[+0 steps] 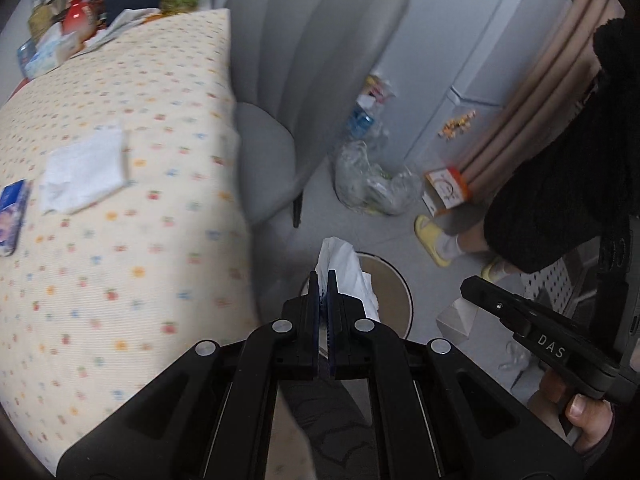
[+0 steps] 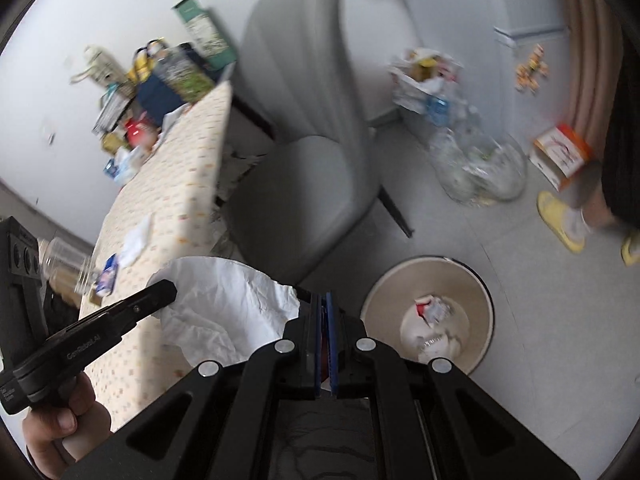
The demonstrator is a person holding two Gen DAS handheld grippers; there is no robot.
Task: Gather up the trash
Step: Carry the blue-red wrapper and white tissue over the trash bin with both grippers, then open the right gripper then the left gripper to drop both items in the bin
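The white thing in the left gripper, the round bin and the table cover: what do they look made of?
White sheet: probably tissue paper, matte, soft crumpled folds. Left gripper is shut on it.
Bin: likely plastic, smooth beige wall with a slight sheen.
Table cover: seemingly woven cloth with a printed pattern, matte, though blur leaves this open.

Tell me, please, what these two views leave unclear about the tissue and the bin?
- Left wrist view: the bin interior is hidden behind the white tissue and the left hand-held gripper.
- Right wrist view: the trash in the bin is too blurred to identify.
- Right hand-held gripper: anything pinched is hidden.
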